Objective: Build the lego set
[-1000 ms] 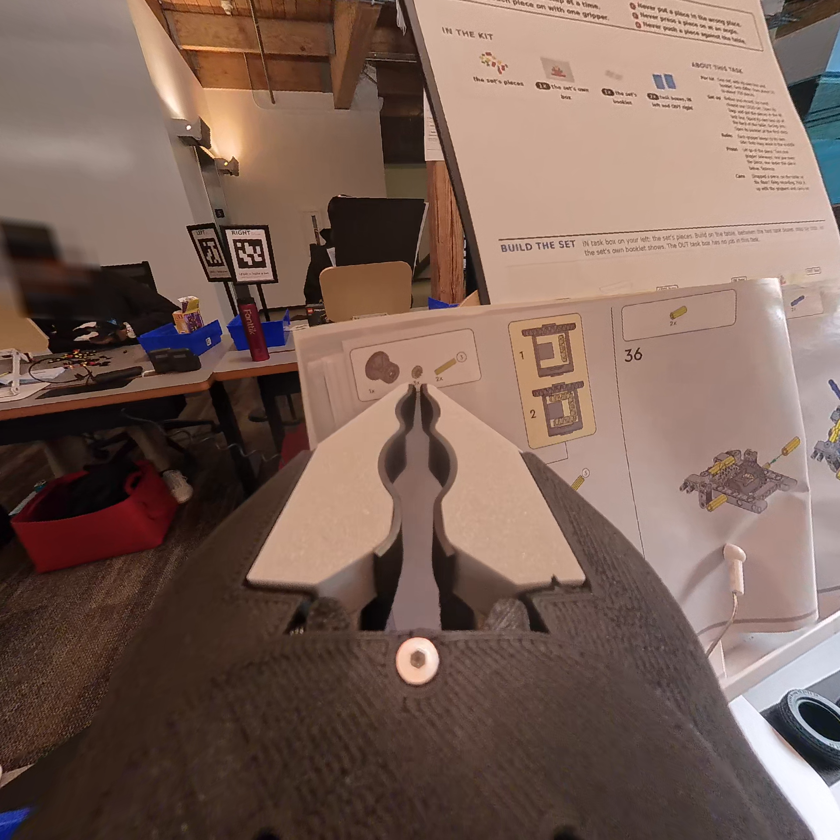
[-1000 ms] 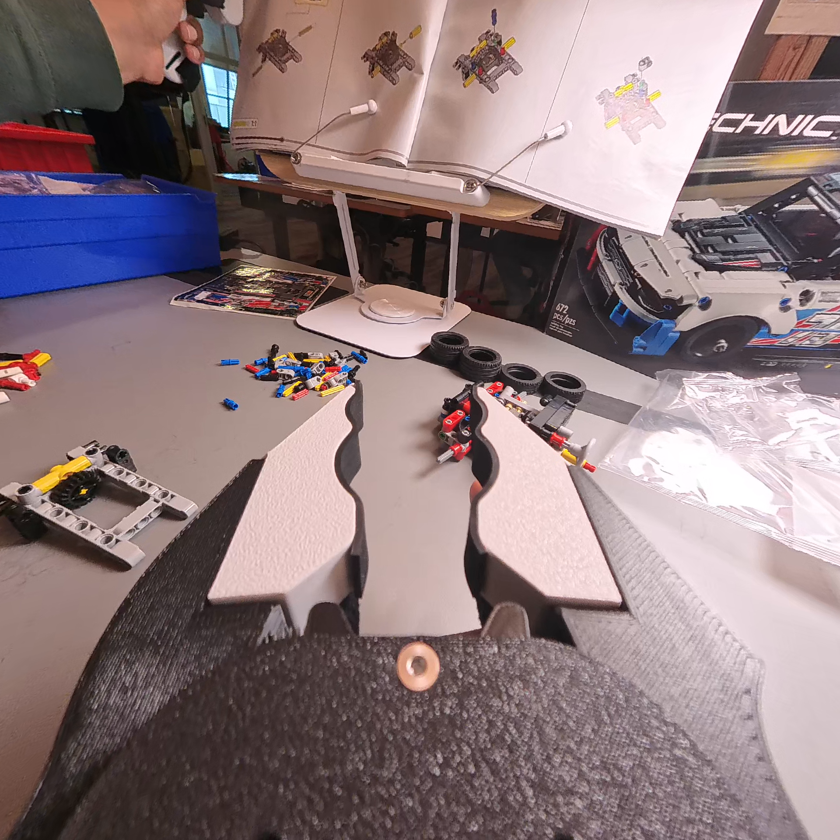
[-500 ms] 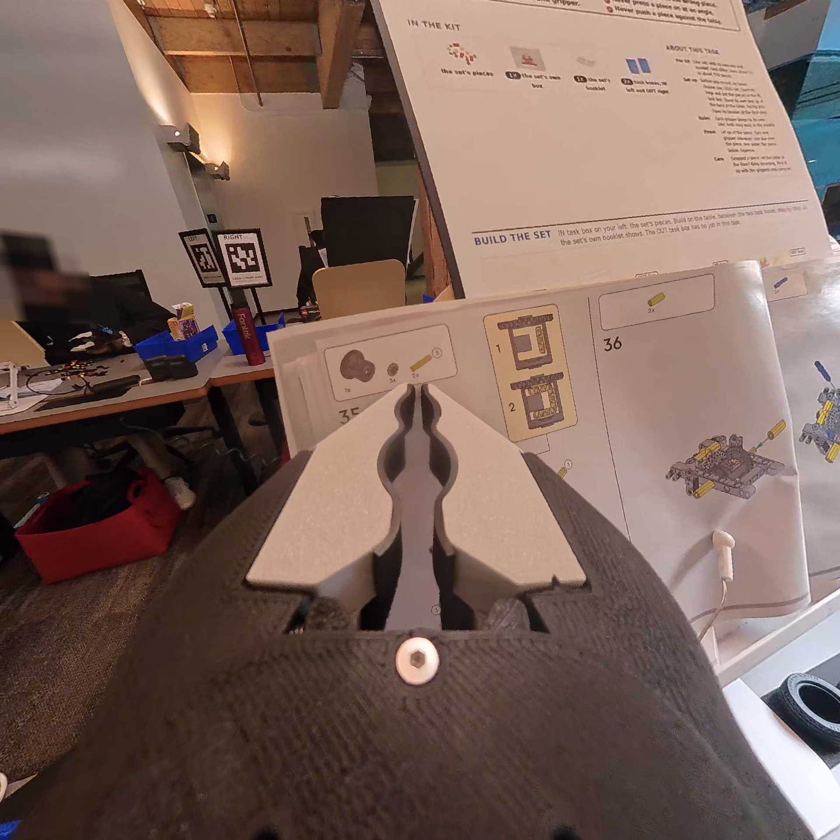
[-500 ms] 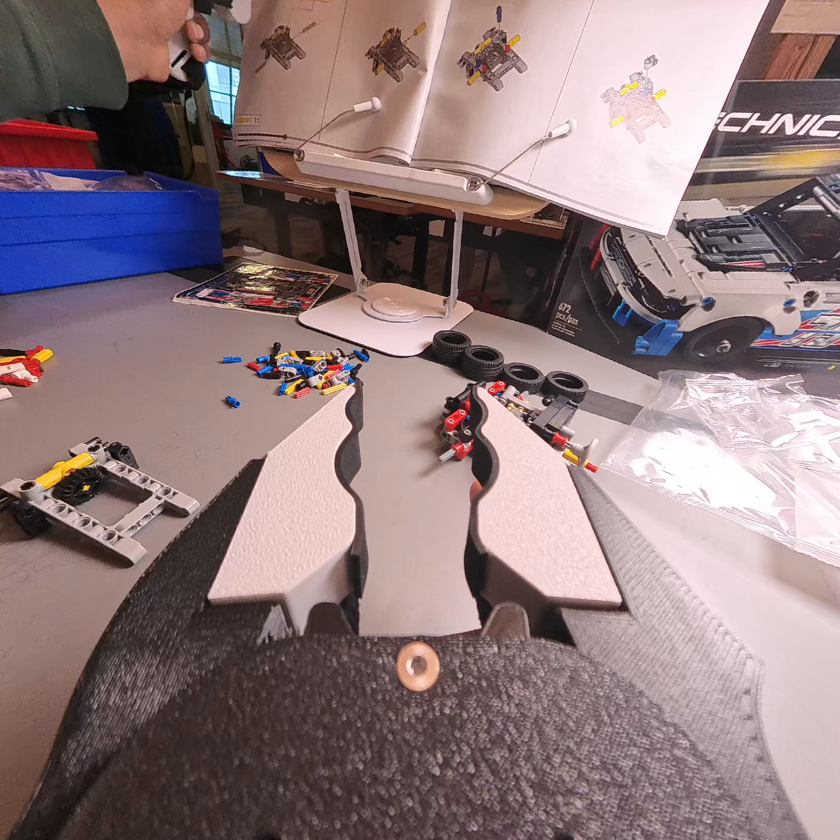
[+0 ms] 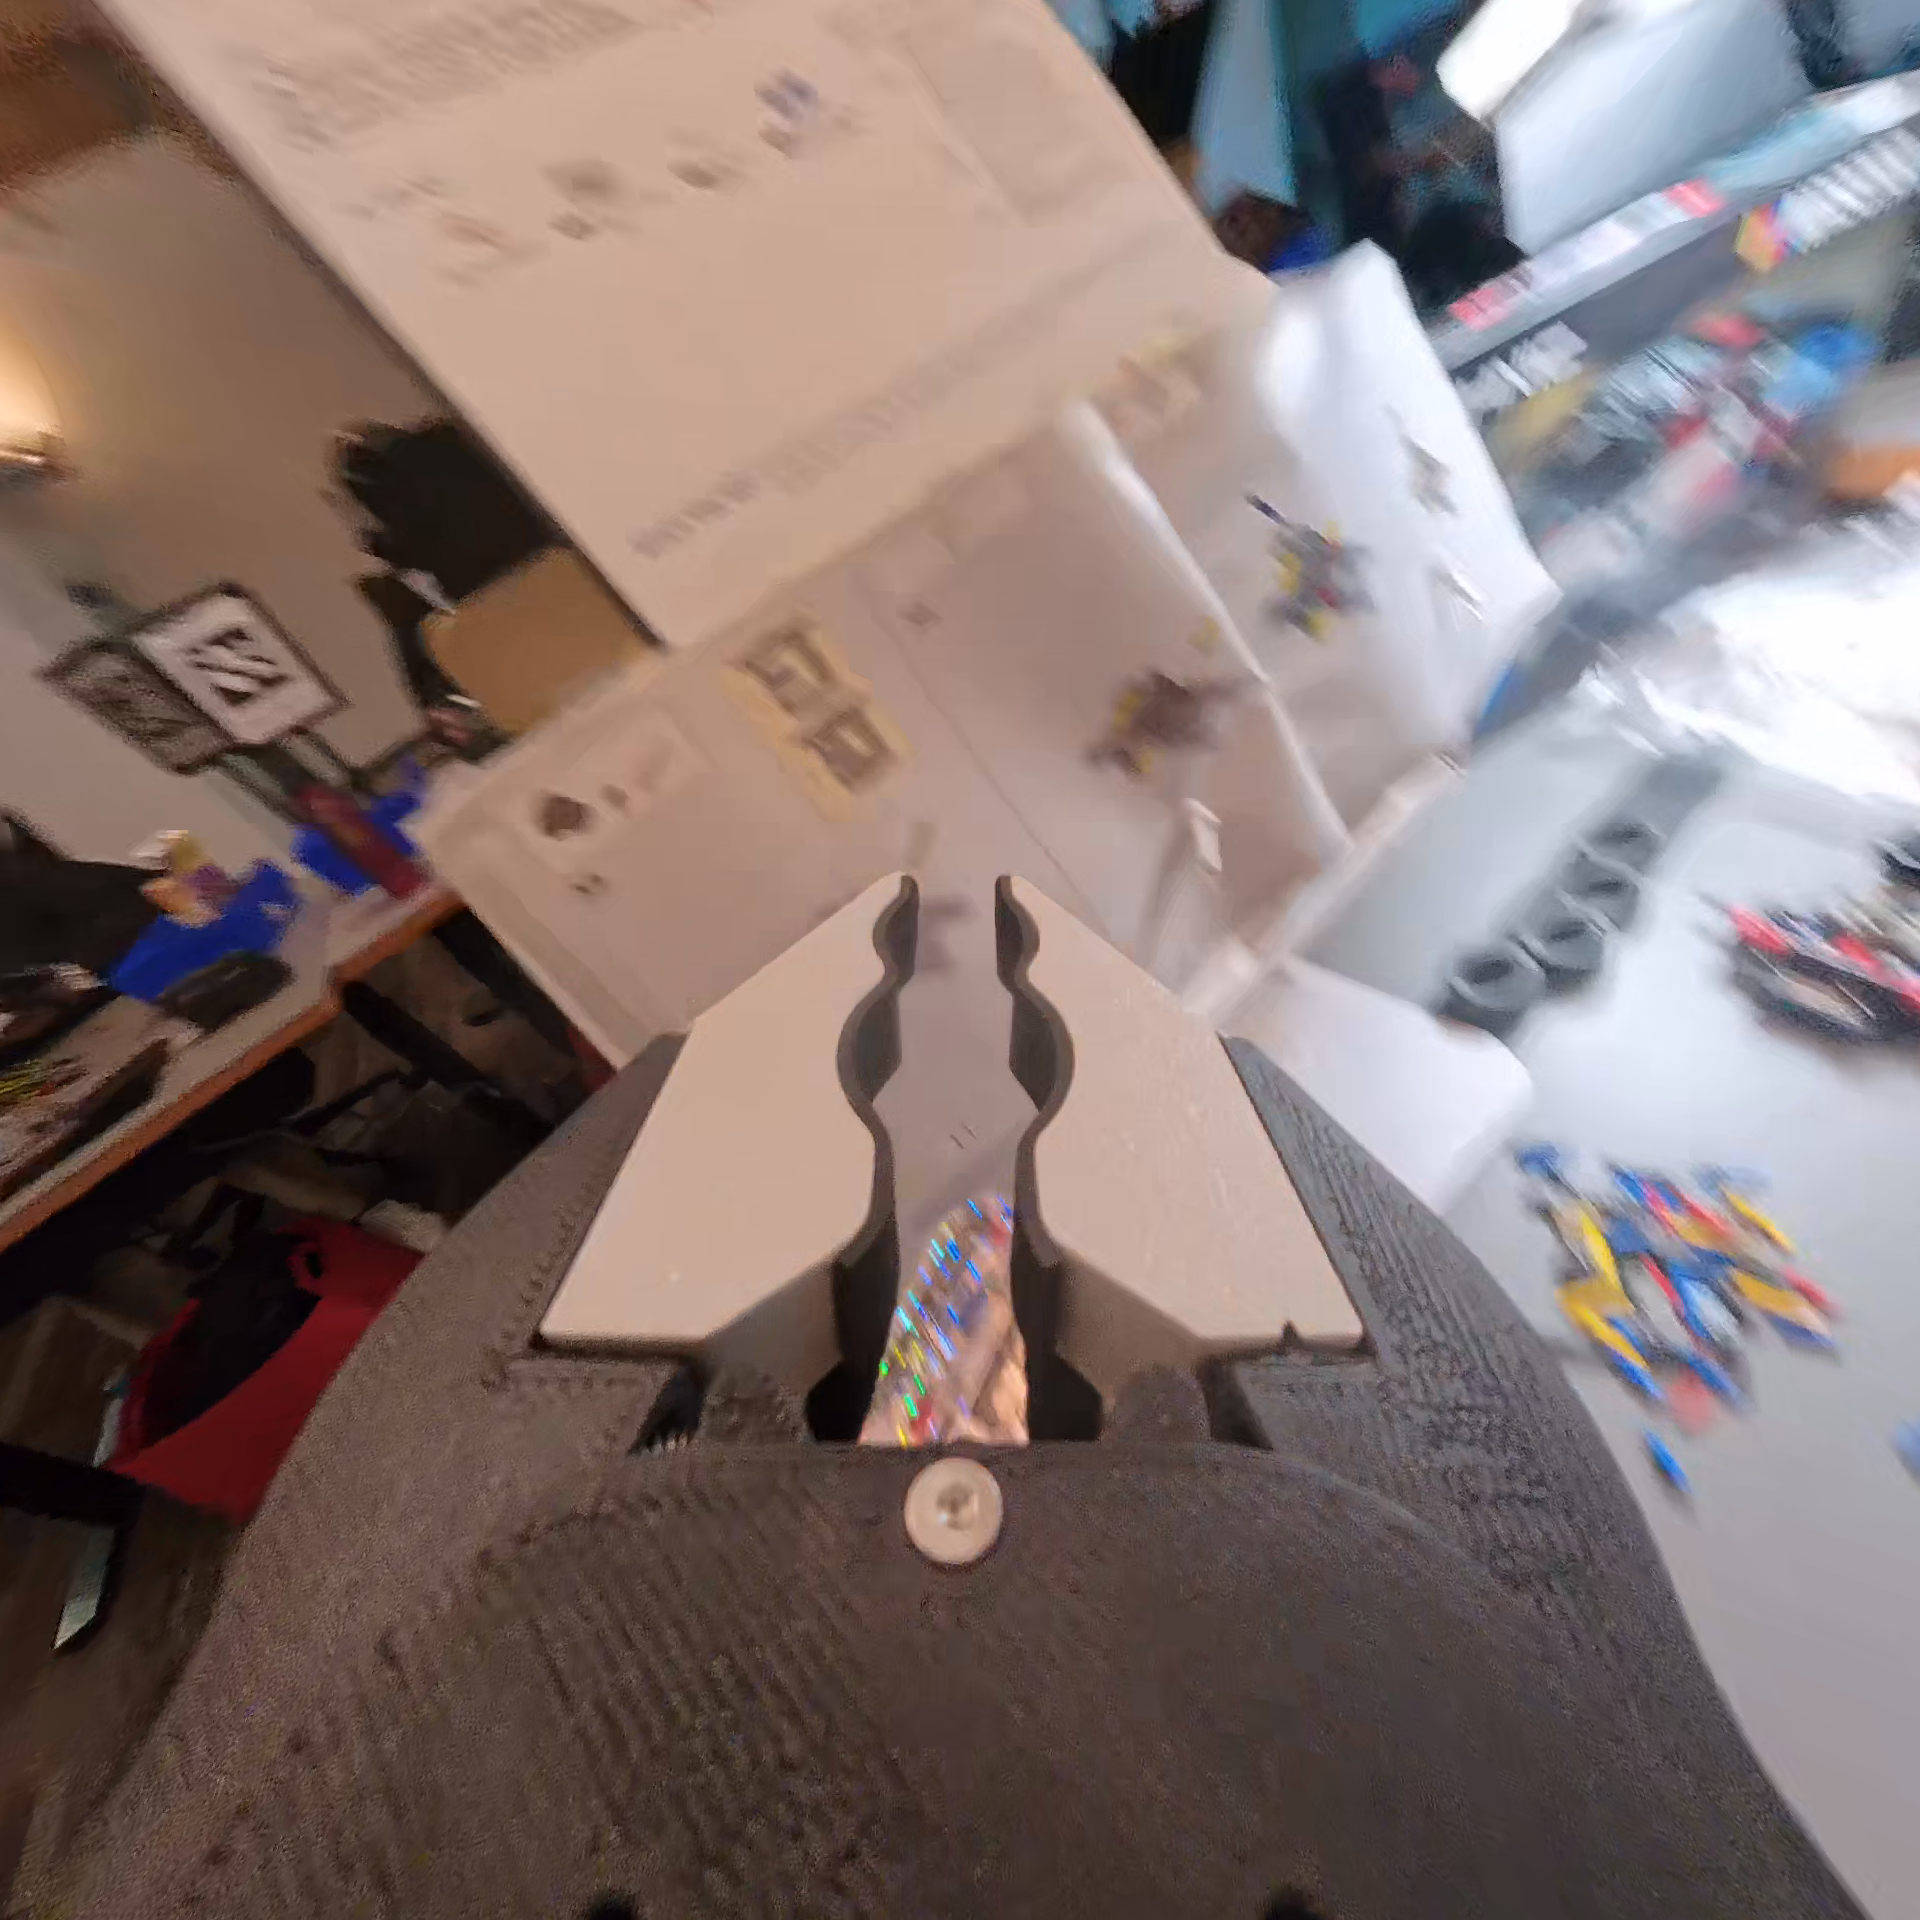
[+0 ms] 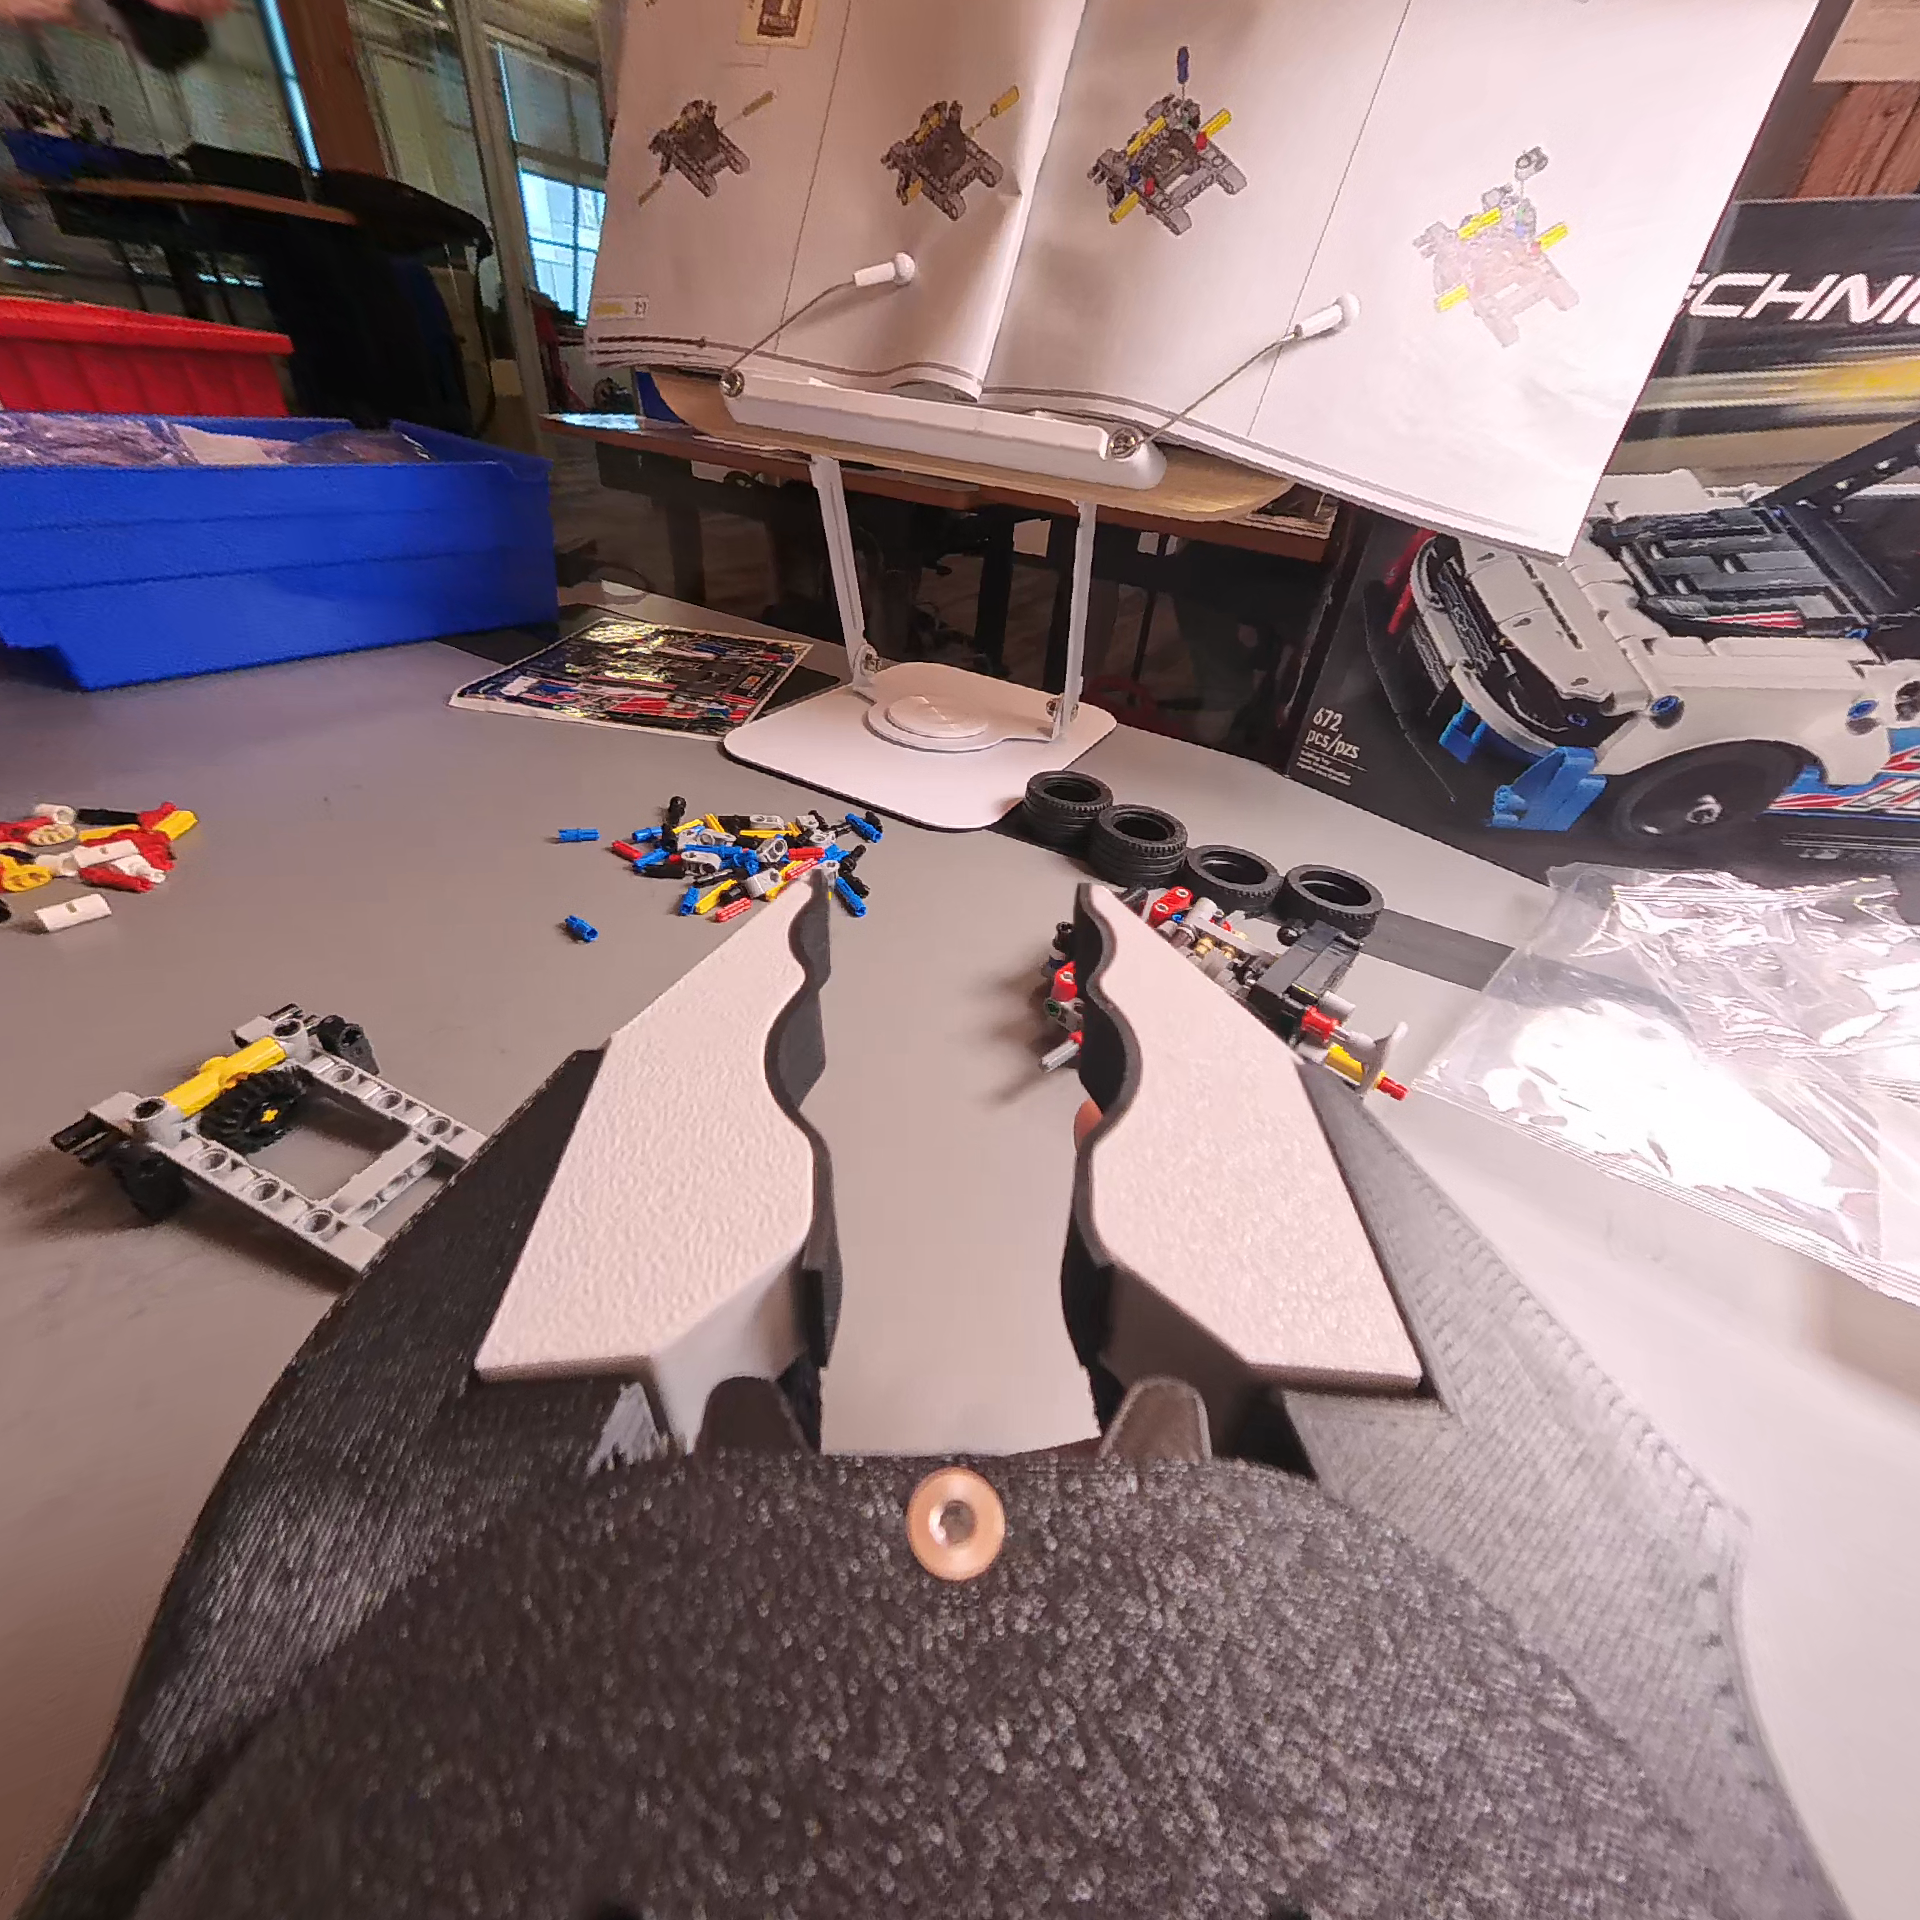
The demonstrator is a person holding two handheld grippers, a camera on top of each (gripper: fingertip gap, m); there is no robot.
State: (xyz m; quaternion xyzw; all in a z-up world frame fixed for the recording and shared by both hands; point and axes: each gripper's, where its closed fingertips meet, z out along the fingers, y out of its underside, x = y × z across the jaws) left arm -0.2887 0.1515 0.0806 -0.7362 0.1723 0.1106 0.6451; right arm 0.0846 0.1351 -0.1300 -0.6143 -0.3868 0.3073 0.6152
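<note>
My left gripper [image 5: 956,883] is open by a narrow gap and empty, held tilted in the air in front of the open instruction booklet [image 5: 935,727]; this view is blurred. My right gripper [image 6: 951,899] is open and empty, low over the grey table [image 6: 416,935]. A part-built grey frame with a black gear and a yellow axle [image 6: 270,1132] lies to its left. A pile of small blue, red and yellow pieces [image 6: 748,852] lies just beyond its left fingertip, and it also shows in the left wrist view [image 5: 1683,1268]. A dark cluster of pieces [image 6: 1247,966] lies by its right finger.
The booklet [image 6: 1039,208] sits on a white stand [image 6: 925,738]. Several black tyres [image 6: 1195,852] lie in a row before the set's box [image 6: 1662,675]. A clear plastic bag [image 6: 1714,1039] is at the right. A blue bin [image 6: 260,540], a sticker sheet [image 6: 634,675] and more loose pieces [image 6: 83,842] are at the left. Tip to tip, the grippers are about 45 centimeters apart.
My left gripper was shut by the booklet's page; its fingers have parted and it has swung and tilted fast. My right gripper has moved slightly and stays open.
</note>
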